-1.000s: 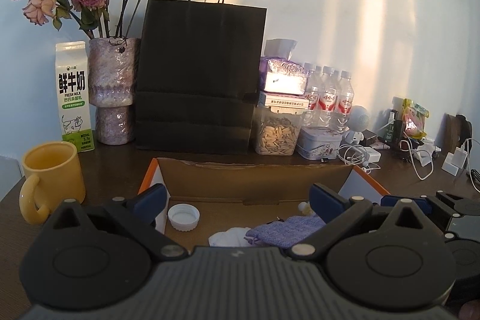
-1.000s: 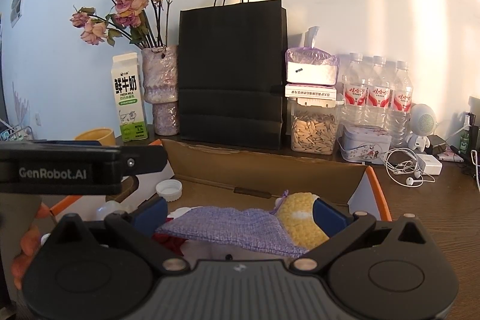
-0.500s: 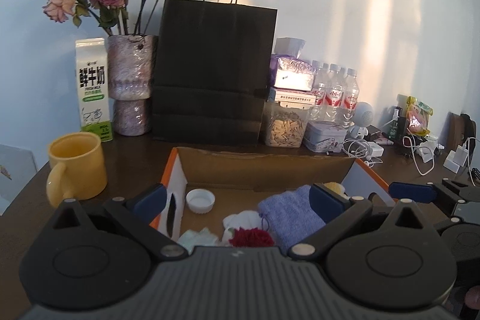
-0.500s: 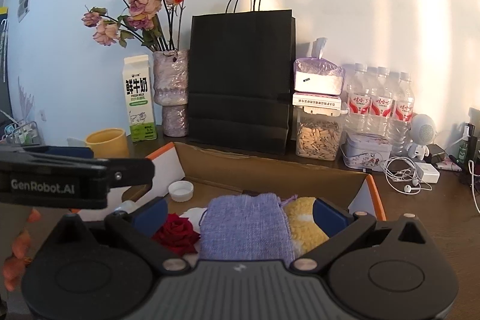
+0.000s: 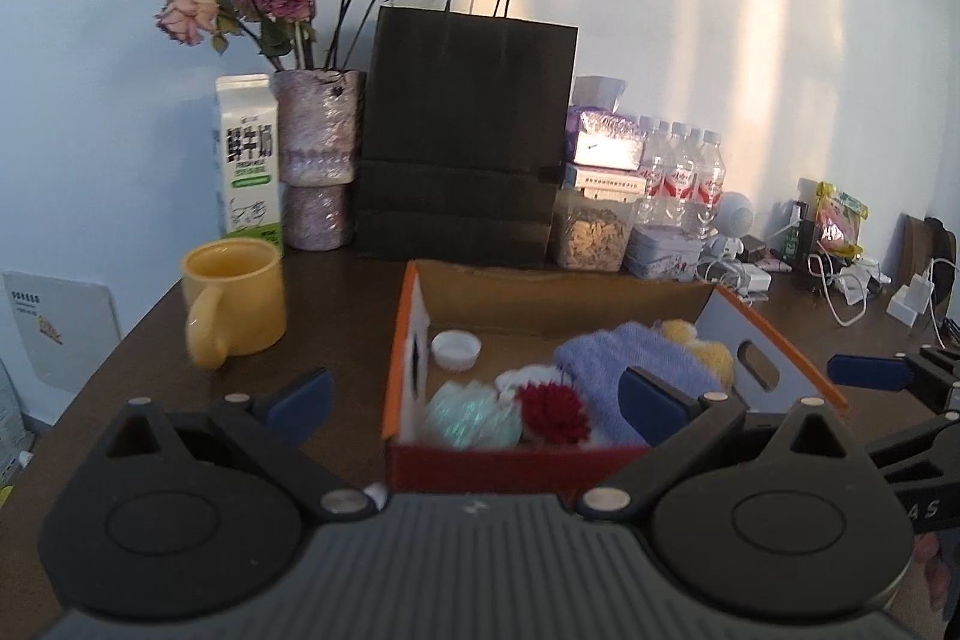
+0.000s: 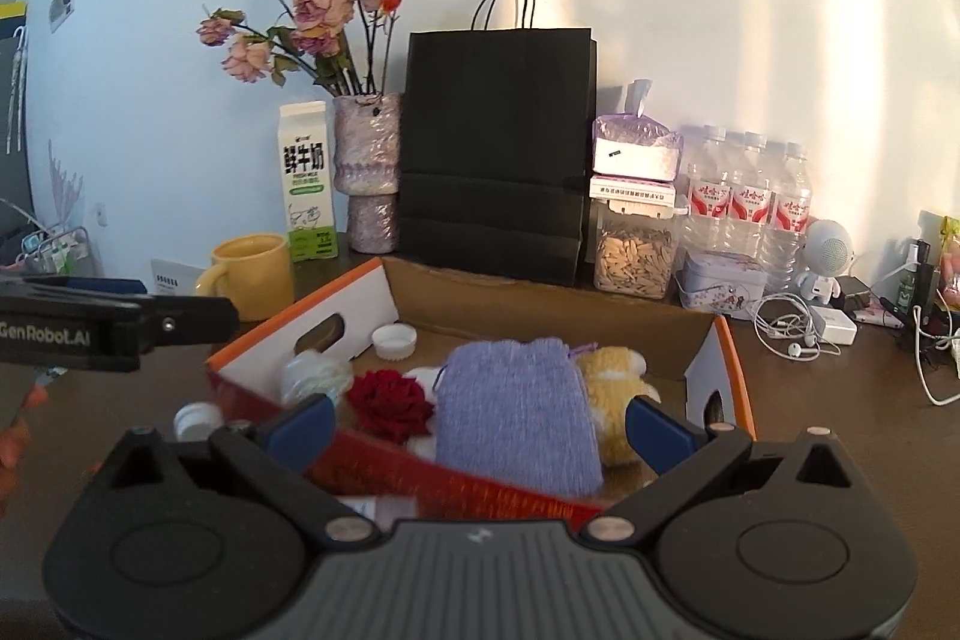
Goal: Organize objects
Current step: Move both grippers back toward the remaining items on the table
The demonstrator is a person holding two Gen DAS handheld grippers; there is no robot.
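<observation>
Both tongs are spread wide and pinch nothing. The left gripper (image 5: 474, 403) hangs in front of the near wall of the cardboard box (image 5: 516, 457), its left finger over bare tabletop and its right finger over the box's near right part. The right gripper (image 6: 480, 421) hangs over the near edge of the same box (image 6: 717, 358), fingers to either side of the contents.

Inside the box, the purple knitted pouch (image 6: 519, 418) lies in the middle, with the yellow plush toy (image 6: 618, 388) touching its right side and the red rose (image 6: 390, 400) just beside its left. A white bottle cap (image 6: 394, 341) sits apart toward the far left corner on bare cardboard floor. A pale crumpled wad (image 5: 474, 415) lies in the near left corner; it is blurred, so what it is made of cannot be told. A small white cap-like object (image 6: 195, 421) rests on the table outside the box's left wall.

The dark table (image 5: 336, 328) has bare surface between the box and the yellow mug (image 5: 237, 307), which stands well apart to the left. Along the back wall stand the milk carton (image 5: 249, 160), the vase of dried roses (image 5: 318, 166), the black paper bag (image 5: 465, 142), a jar of seeds (image 5: 591, 235), water bottles (image 5: 681, 178) and a tin (image 5: 663, 253). Cables and chargers (image 6: 798, 328) crowd the table right of the box
</observation>
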